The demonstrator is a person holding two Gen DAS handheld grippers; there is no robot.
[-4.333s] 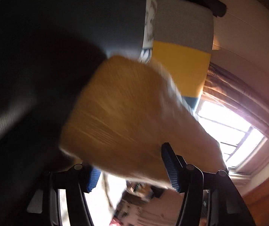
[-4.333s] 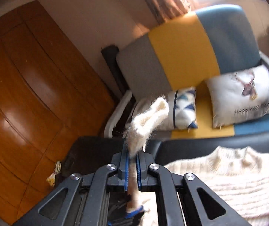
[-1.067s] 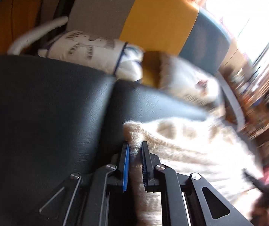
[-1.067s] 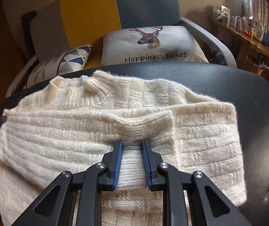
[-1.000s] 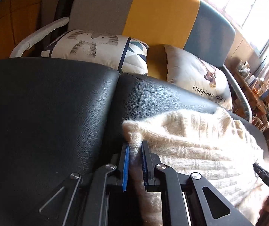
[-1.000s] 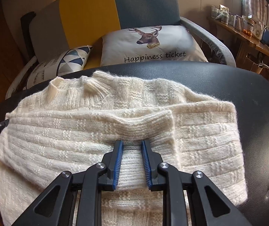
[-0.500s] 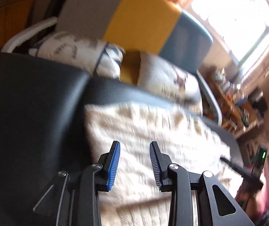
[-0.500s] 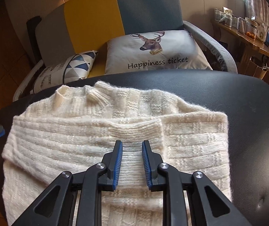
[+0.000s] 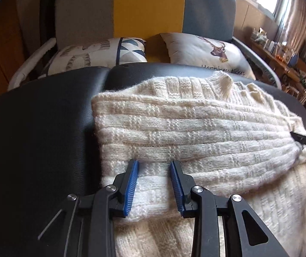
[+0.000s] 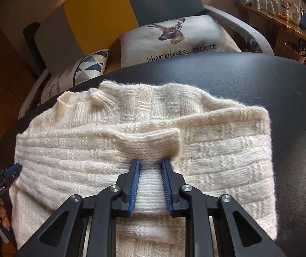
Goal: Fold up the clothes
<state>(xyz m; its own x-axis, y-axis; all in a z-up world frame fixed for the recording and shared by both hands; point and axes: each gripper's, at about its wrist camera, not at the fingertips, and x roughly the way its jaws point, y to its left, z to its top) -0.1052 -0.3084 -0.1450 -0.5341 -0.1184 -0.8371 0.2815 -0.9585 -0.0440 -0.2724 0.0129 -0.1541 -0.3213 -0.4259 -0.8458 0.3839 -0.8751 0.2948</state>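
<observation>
Left wrist view: left gripper (image 9: 154, 184) now wide, off cream cable-knit sweater (image 9: 195, 132); right gripper (image 10: 150, 183) parted, sleeve cuff (image 10: 153, 142) dropped. Sleeves folded in; body fold next.

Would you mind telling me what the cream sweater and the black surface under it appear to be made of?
The cream sweater looks like chunky wool or acrylic knit: raised ribbed rows and a fuzzy halo along its edges. The black surface looks like leather or faux leather: smooth, with a soft sheen and a stitched seam; which of the two is unclear.
</observation>
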